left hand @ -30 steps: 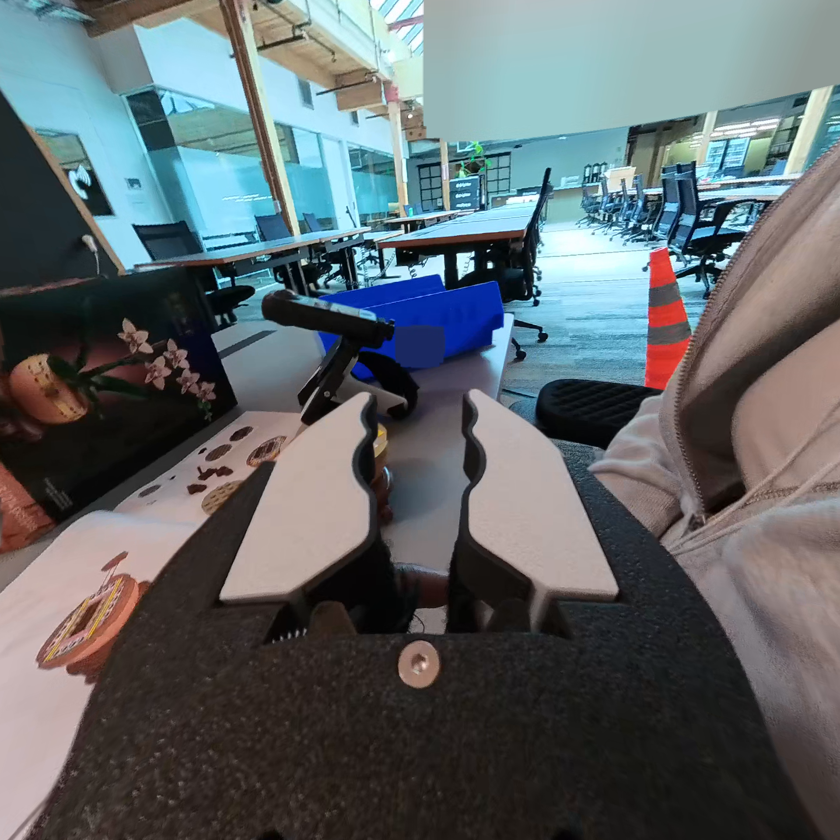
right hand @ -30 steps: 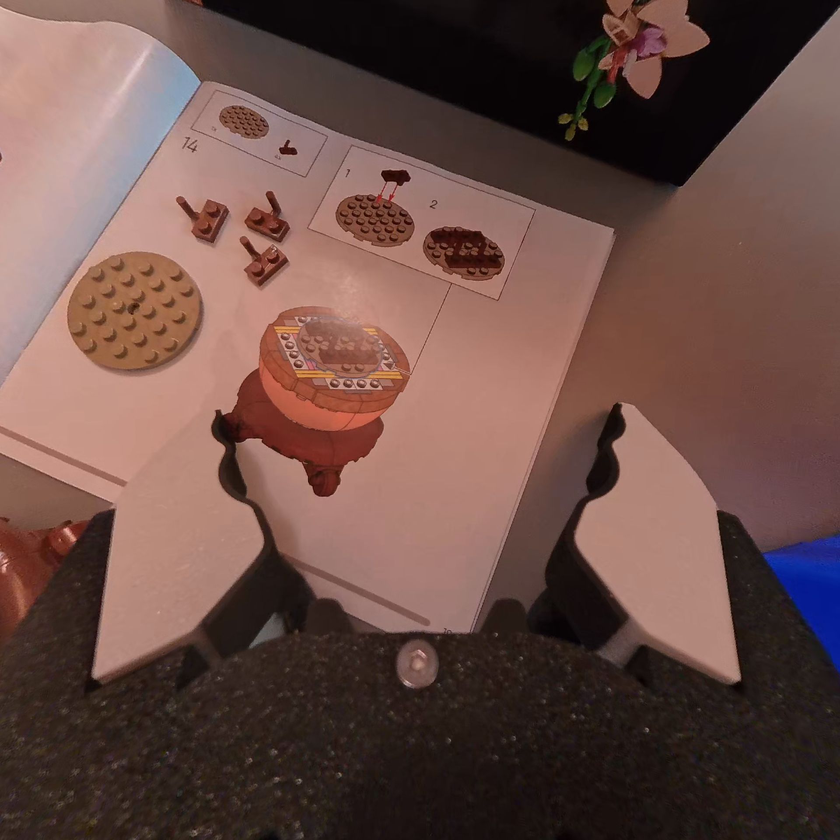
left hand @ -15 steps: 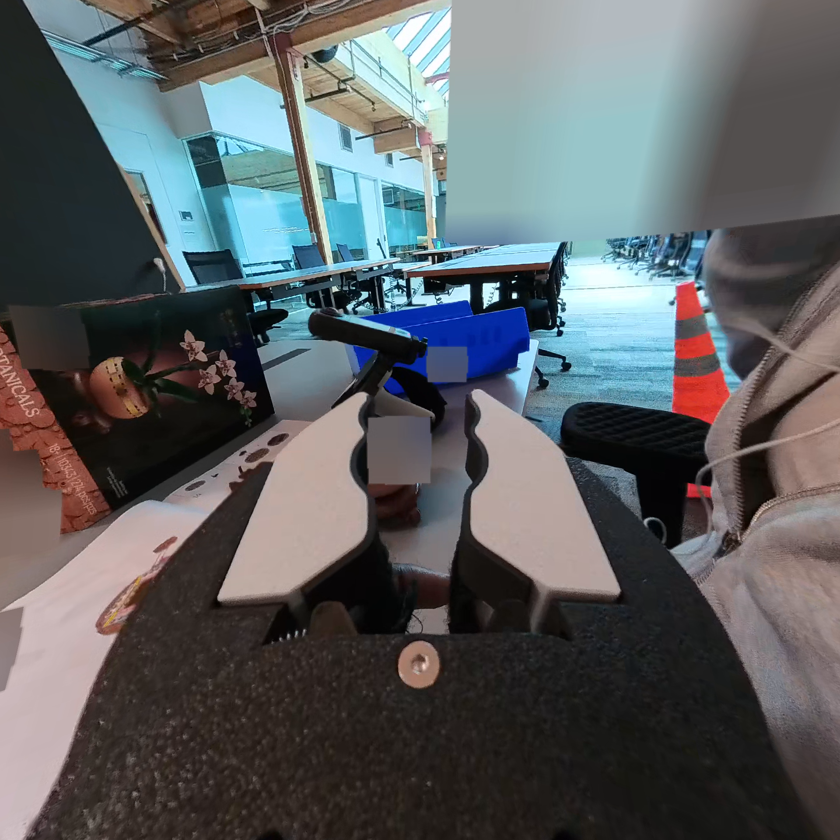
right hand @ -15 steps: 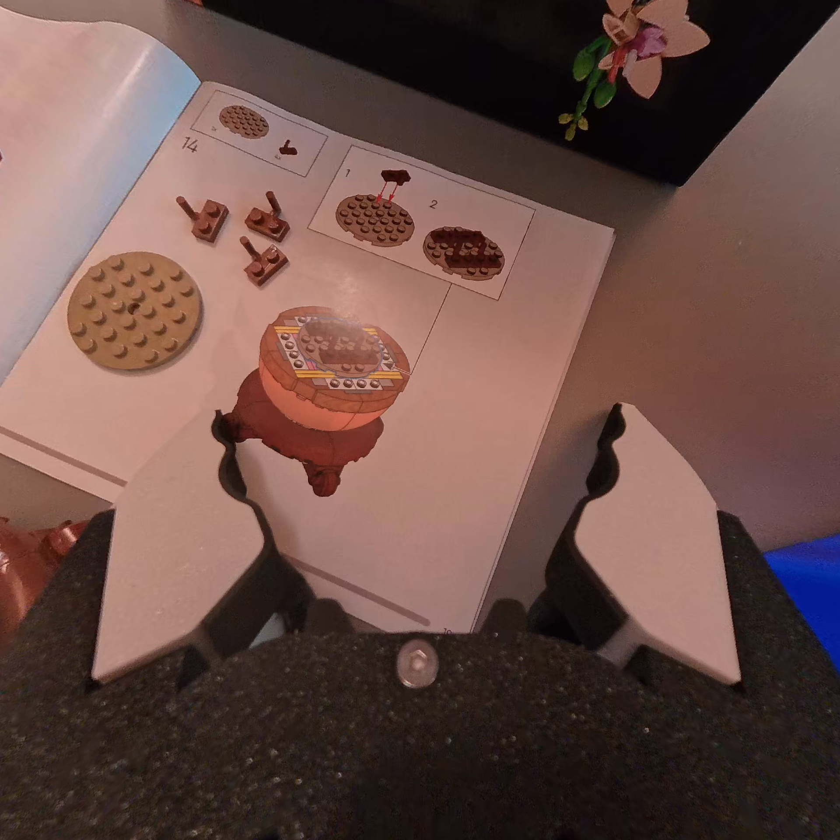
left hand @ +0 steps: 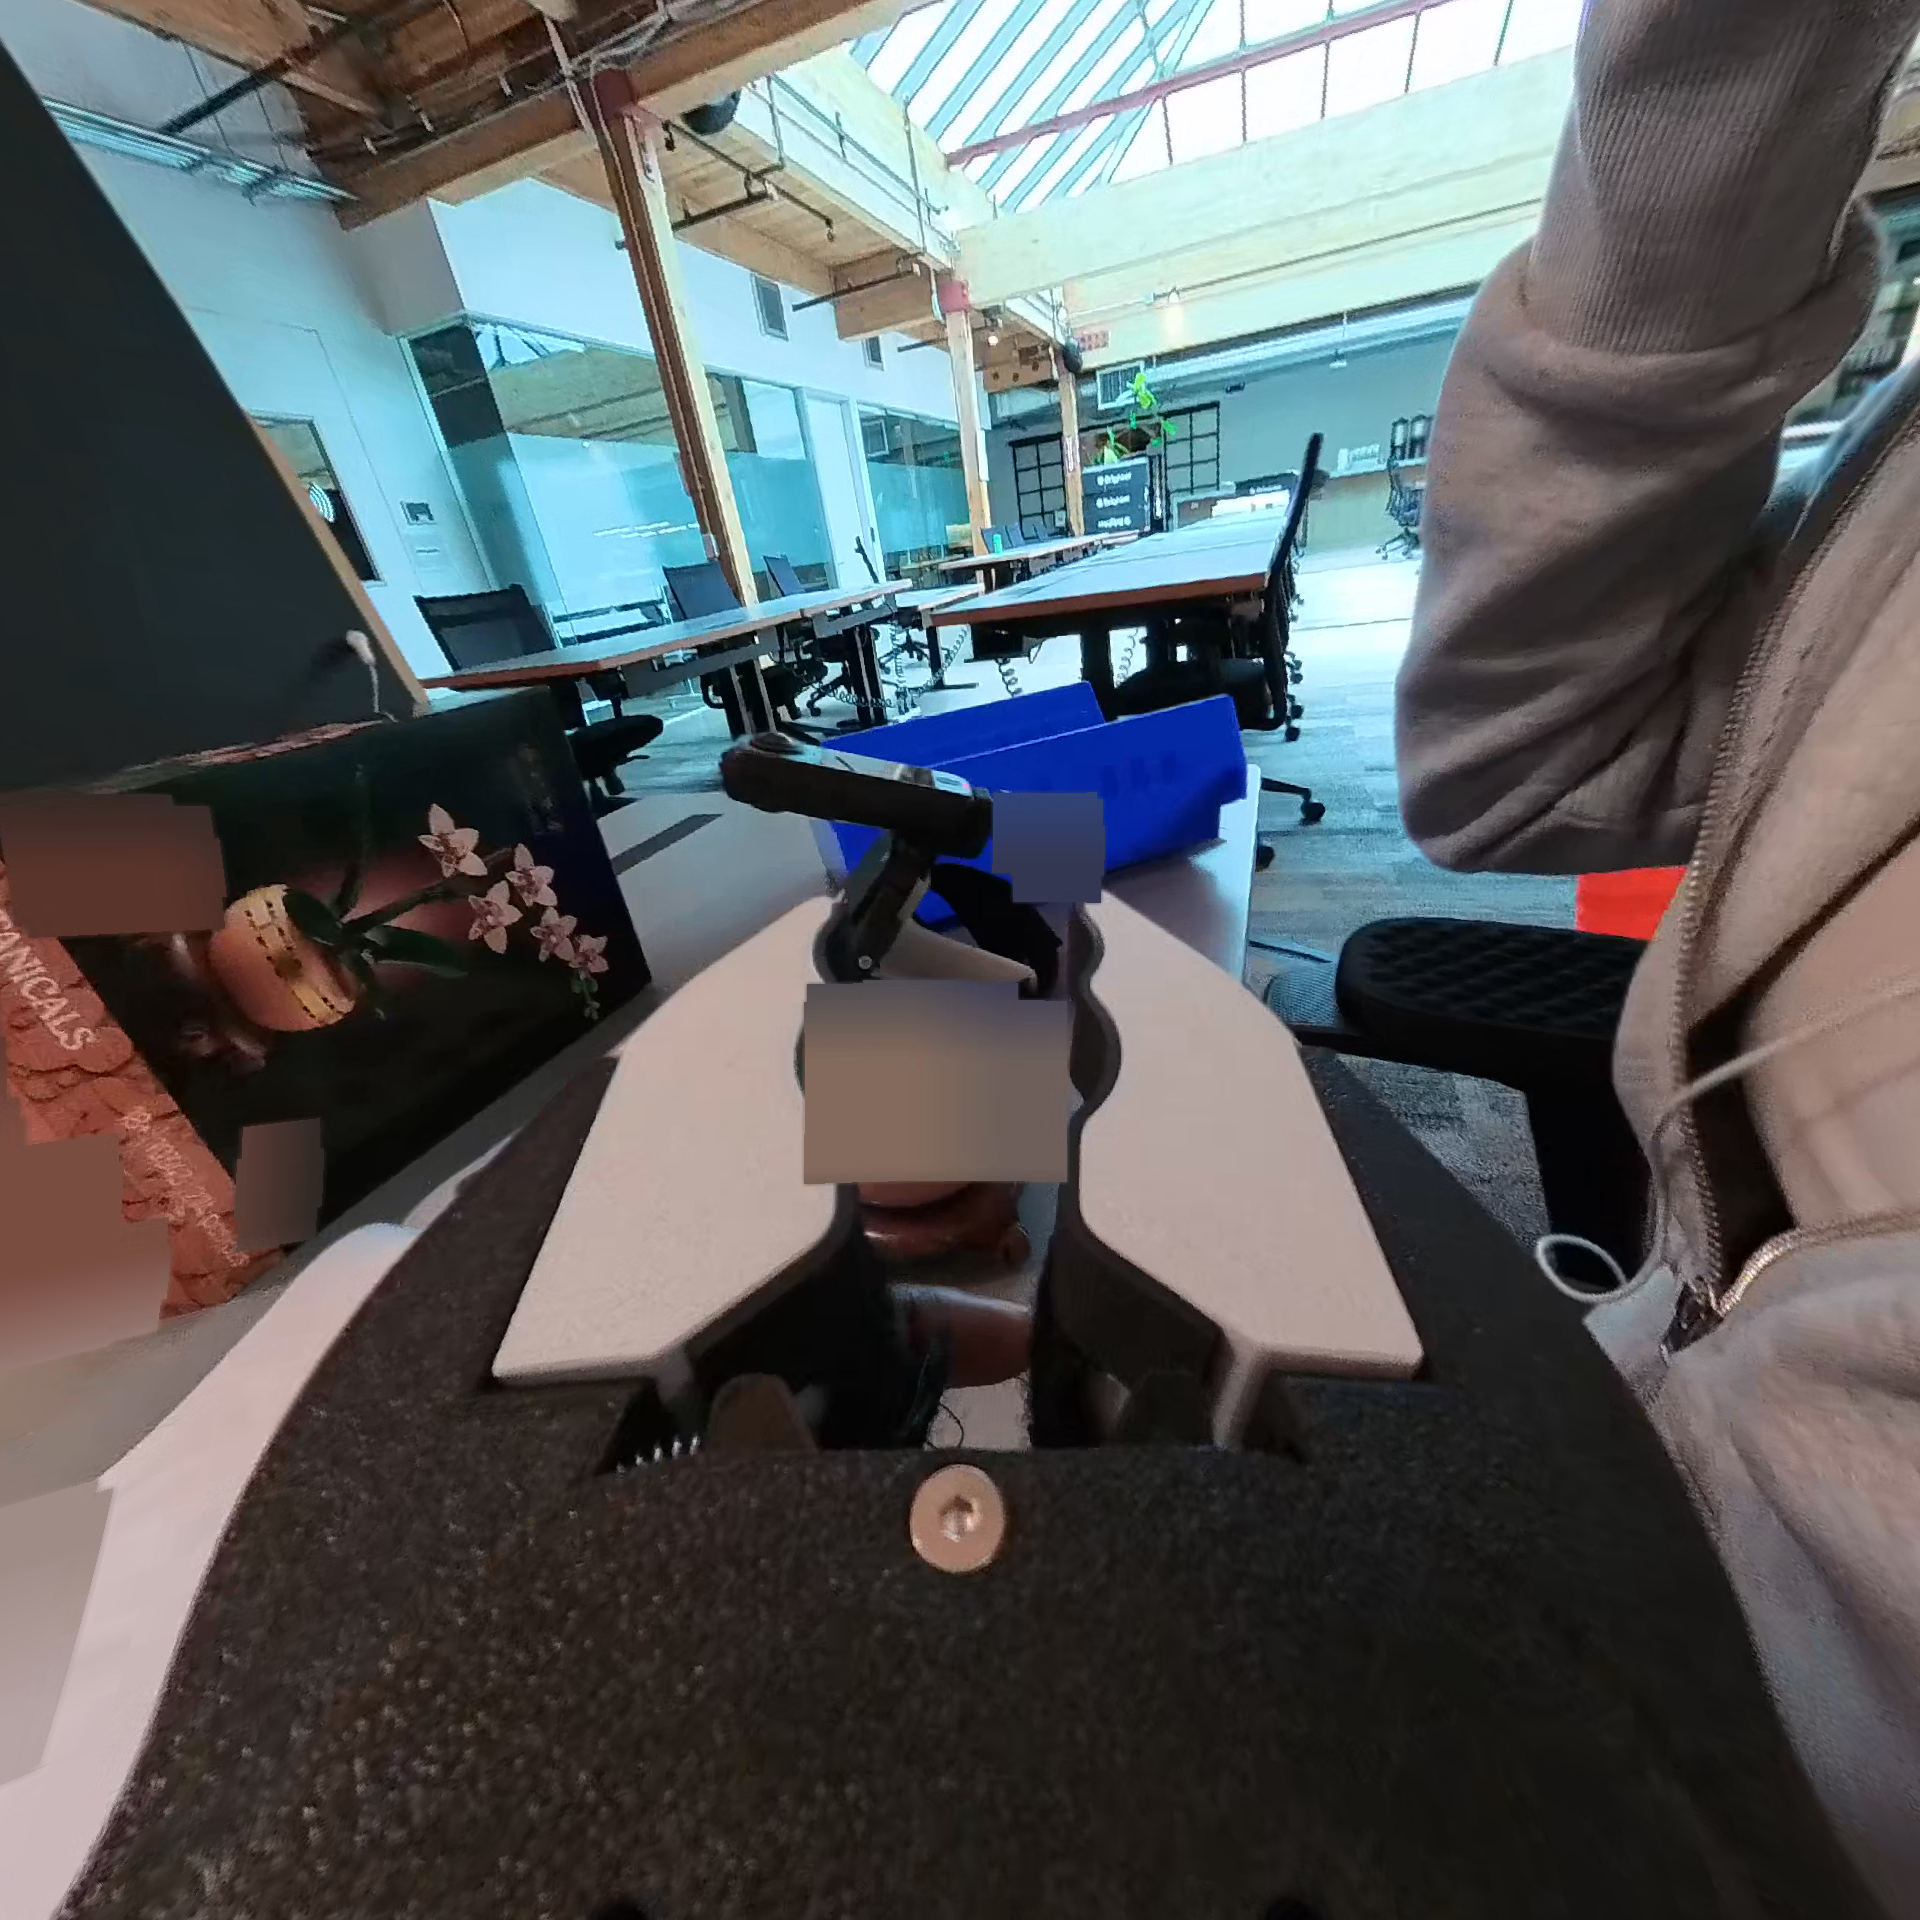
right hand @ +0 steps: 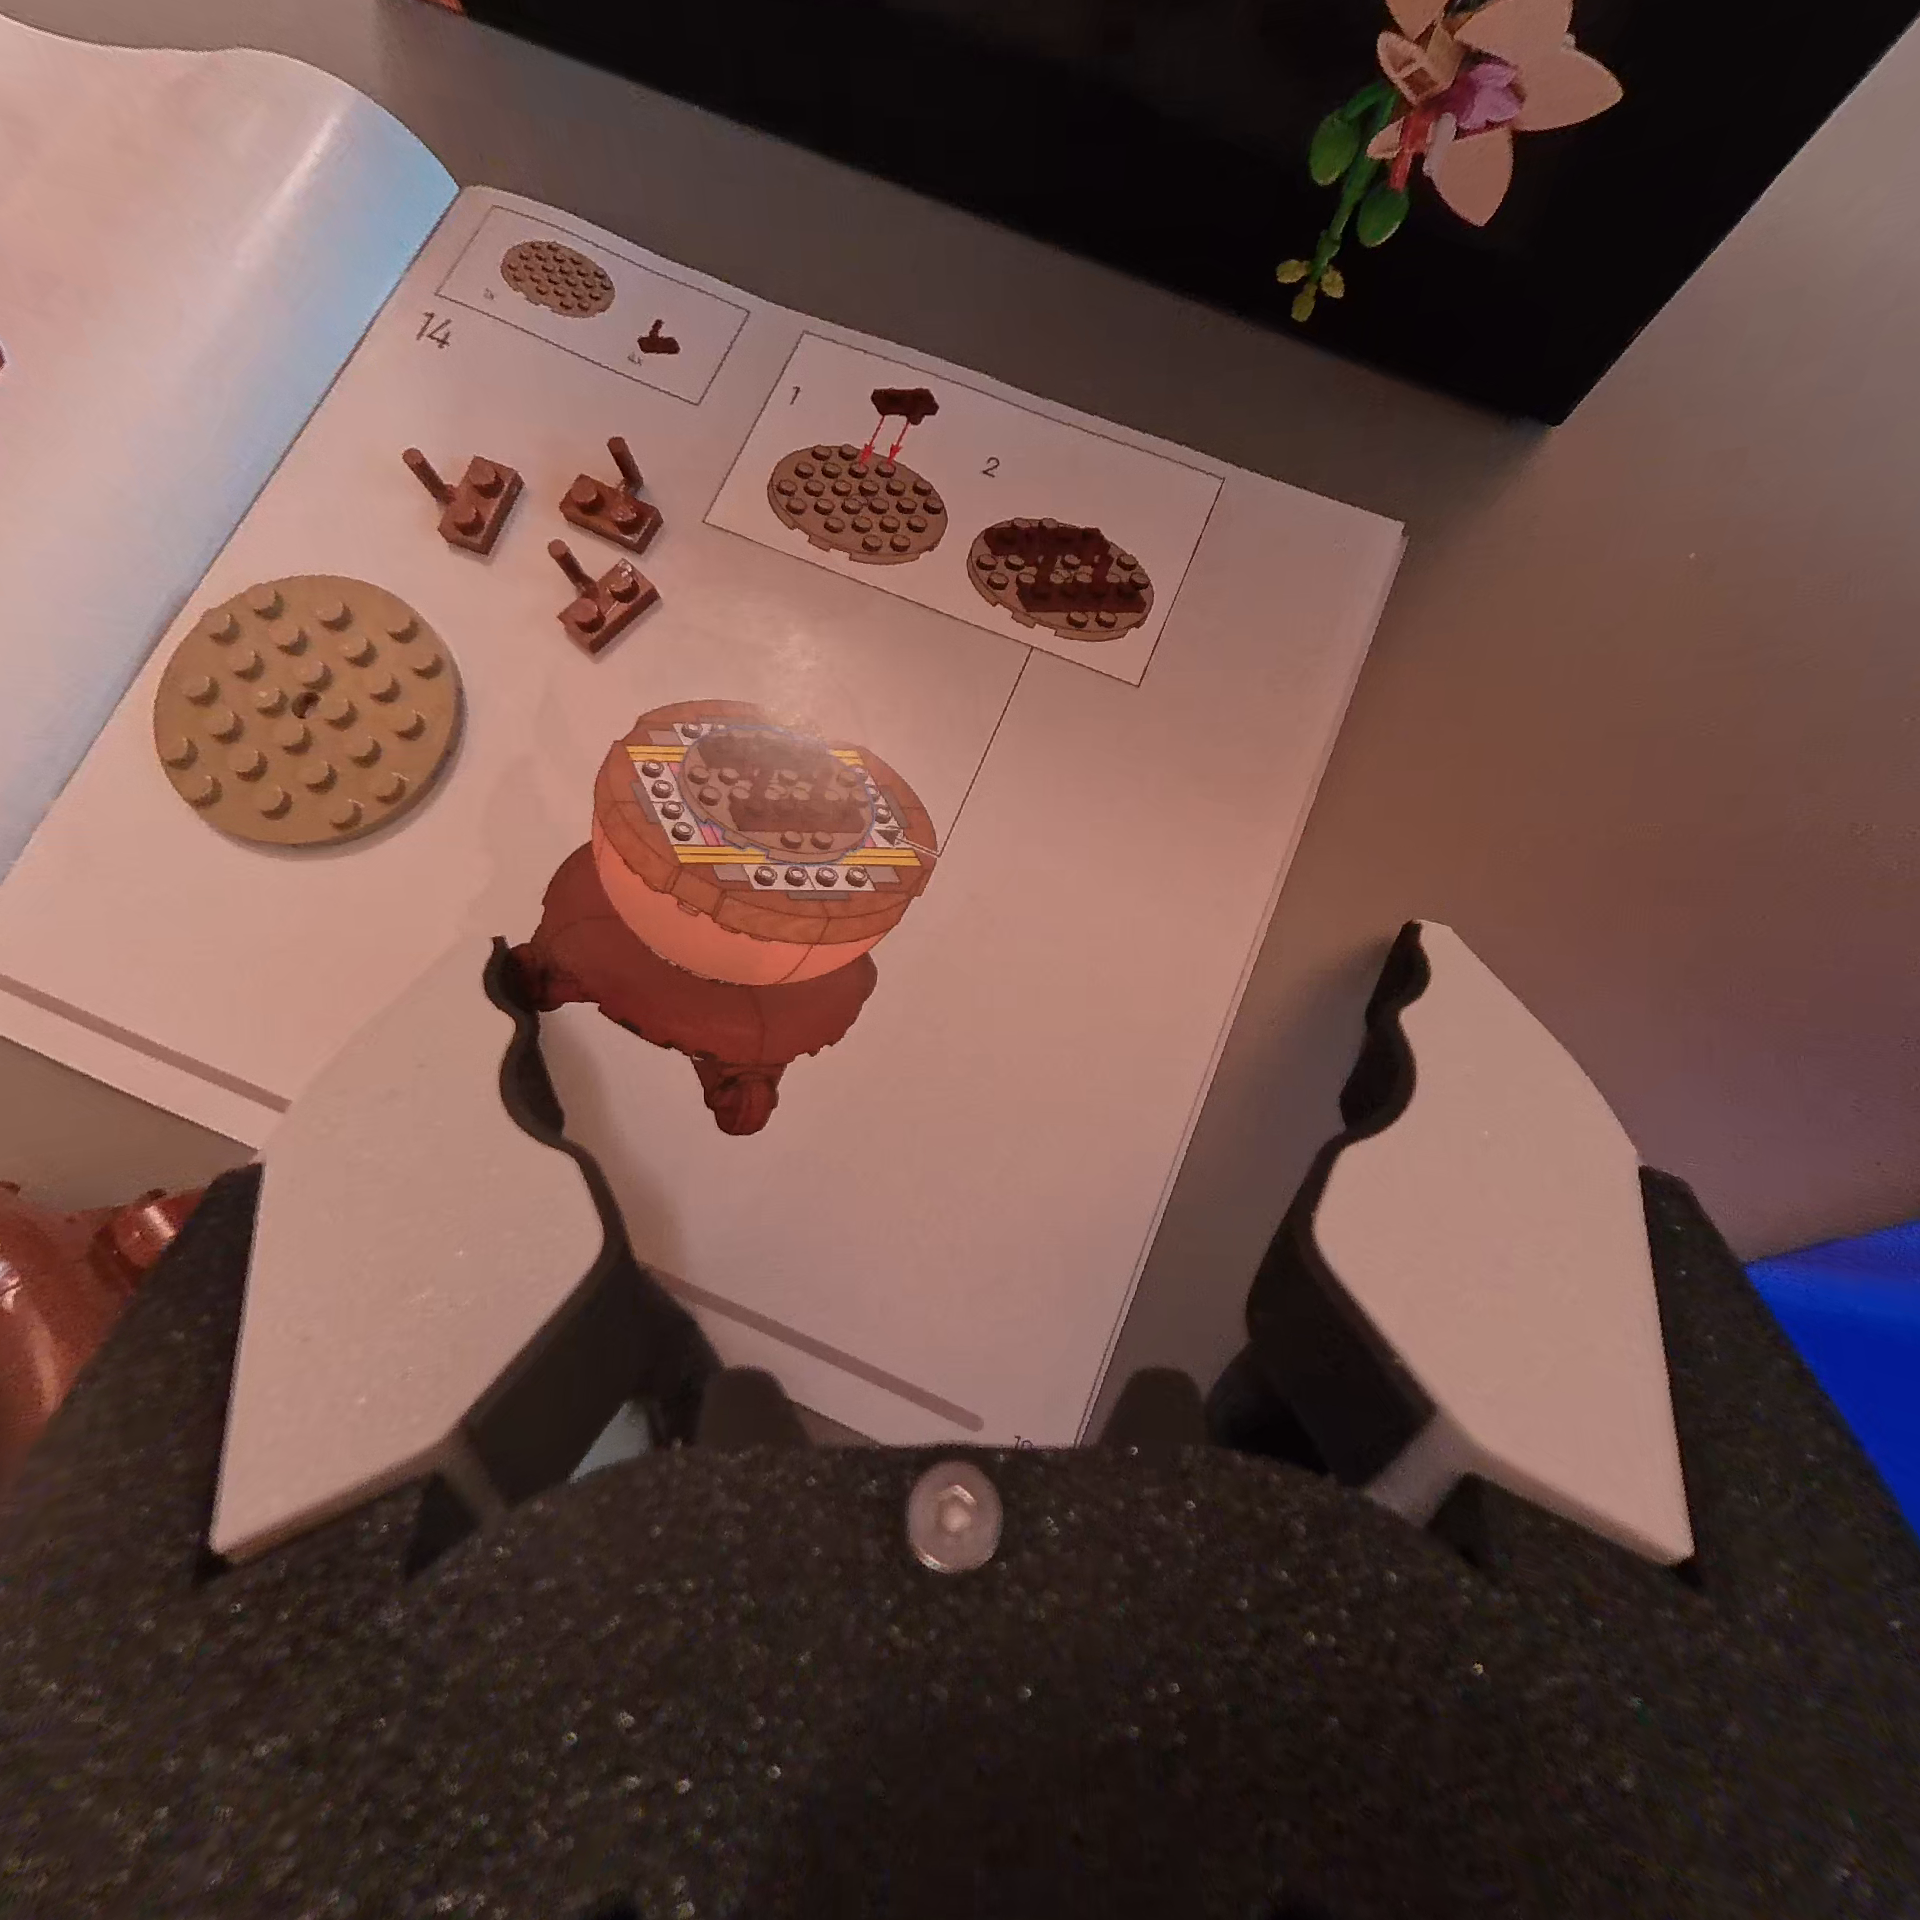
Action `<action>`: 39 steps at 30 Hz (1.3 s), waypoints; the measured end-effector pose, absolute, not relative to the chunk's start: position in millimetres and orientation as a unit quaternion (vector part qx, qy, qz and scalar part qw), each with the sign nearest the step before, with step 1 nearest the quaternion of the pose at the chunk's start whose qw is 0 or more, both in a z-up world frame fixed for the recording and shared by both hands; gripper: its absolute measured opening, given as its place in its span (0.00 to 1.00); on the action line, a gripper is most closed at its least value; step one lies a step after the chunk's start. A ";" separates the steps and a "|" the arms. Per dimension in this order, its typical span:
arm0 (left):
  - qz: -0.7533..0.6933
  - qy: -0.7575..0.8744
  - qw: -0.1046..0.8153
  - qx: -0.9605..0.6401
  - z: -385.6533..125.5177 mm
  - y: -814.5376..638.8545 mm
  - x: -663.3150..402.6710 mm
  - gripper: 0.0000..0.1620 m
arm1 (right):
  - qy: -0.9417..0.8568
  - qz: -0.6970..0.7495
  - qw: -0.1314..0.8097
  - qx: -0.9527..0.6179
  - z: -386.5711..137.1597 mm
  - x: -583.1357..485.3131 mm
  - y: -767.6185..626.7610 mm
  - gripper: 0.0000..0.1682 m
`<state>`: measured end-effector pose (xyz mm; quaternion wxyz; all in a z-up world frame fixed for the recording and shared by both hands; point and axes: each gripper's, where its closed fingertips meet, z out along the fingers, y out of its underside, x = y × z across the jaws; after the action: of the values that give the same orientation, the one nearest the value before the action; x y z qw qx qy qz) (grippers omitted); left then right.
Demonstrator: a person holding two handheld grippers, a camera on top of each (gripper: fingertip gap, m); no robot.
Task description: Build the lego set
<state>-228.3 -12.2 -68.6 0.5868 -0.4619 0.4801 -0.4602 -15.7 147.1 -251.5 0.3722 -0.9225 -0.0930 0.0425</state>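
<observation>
Nearest, on my left side: the left gripper has its tongs drawn close, a narrow gap left between them. The brown lego model sits low in that gap, its upper part hidden by a blur patch. I cannot tell whether the pads press on it or only flank it.

Change over the last second: the left view has swung upward and in. The set's box now looms larger at left, and the person's grey sleeve is raised at right. The gap between the tongs looks the same throughout.

Right side: the right gripper hangs with its tongs wide apart and nothing between them, above the open instruction booklet. This view has not shifted at all.

On the page lie the loose parts: a round tan plate and, just beside it, three small brown pieces, all apart from one another. A corner of the brown model shows at the lower left edge. The grey table runs beyond the page.

My reading: the right gripper is parked while the left repositions the model. The small pieces are not yet on the plate, so that sub-step looks unstarted.

Farther off: blue bins, then rows of desks and chairs.
</observation>
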 end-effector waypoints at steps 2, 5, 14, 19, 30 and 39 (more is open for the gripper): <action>-0.456 0.478 0.590 -0.464 -66.2 -4.4 -227.8 0.24 | -0.093 0.043 0.372 -0.922 -251.5 -15.7 147.1 0.86; -0.442 0.482 0.598 -0.463 -63.3 5.3 -228.8 0.24 | -0.093 0.042 0.372 -0.922 -251.6 -15.7 147.1 0.86; -0.450 0.435 0.620 -0.474 -62.7 40.8 -236.7 0.24 | -0.093 0.042 0.372 -0.922 -251.7 -15.7 147.2 0.86; -0.465 0.416 0.623 -0.471 -61.0 51.3 -235.2 0.24 | -0.093 0.042 0.372 -0.922 -251.8 -15.6 147.1 0.86; -0.477 0.418 0.611 -0.473 -71.6 61.0 -232.7 0.24 | -0.094 0.043 0.373 -0.922 -251.7 -15.7 147.4 0.86; -0.500 0.404 0.596 -0.482 -79.4 73.0 -234.0 0.24 | -0.125 0.056 0.371 -0.918 -251.4 -21.4 153.8 0.86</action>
<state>-234.0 73.0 -79.4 0.5957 -0.4821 0.4040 -0.4995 -21.4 153.8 -251.4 0.3712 -0.9184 -0.1253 0.0556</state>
